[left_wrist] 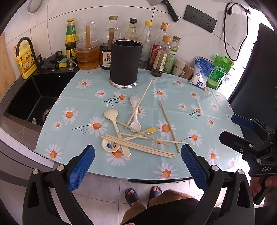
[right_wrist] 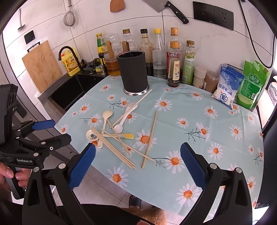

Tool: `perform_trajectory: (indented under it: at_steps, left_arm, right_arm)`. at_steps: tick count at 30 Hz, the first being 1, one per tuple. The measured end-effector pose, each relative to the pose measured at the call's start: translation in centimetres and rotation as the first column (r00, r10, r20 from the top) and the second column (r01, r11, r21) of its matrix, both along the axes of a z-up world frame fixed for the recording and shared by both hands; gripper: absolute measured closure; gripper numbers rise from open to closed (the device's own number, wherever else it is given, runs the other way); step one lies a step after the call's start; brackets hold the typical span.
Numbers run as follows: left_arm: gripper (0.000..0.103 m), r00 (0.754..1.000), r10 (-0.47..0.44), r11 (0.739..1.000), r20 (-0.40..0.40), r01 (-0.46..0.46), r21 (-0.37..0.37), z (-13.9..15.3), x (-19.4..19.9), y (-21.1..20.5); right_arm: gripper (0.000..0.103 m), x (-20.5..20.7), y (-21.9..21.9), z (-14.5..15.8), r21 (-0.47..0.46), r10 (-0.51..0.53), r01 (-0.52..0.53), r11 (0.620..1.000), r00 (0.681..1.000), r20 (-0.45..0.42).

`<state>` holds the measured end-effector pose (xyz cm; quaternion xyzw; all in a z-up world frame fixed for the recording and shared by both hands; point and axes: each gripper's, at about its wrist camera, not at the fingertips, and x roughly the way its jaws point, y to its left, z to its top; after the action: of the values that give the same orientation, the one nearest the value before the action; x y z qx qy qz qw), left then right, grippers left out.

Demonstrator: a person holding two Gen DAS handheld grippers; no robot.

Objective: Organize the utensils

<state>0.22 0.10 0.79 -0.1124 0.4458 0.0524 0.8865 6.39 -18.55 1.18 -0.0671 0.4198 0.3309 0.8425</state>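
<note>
Your left gripper (left_wrist: 137,166) and right gripper (right_wrist: 137,166) both gape empty, the utensil pile (left_wrist: 136,133) just ahead.

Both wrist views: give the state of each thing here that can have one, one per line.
Left gripper: open, holding nothing.
Right gripper: open, holding nothing.
Black utensil holder: upright, top open.
Chopsticks: scattered flat, crossing each other.
Spoons: lying flat among the chopsticks.
Cleaver: hanging on the wall.
</note>
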Motion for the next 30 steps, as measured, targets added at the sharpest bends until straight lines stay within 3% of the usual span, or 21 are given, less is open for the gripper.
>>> perform_trajectory:
  at_steps: [30]
  left_arm:
    - [0.006, 1.000, -0.011, 1.000, -0.010, 0.011, -0.011, -0.3, -0.1, 0.8]
  right_arm:
    - [0.006, -0.3, 0.6, -0.2, -0.017, -0.012, 0.012, 1.000, 1.000, 0.004]
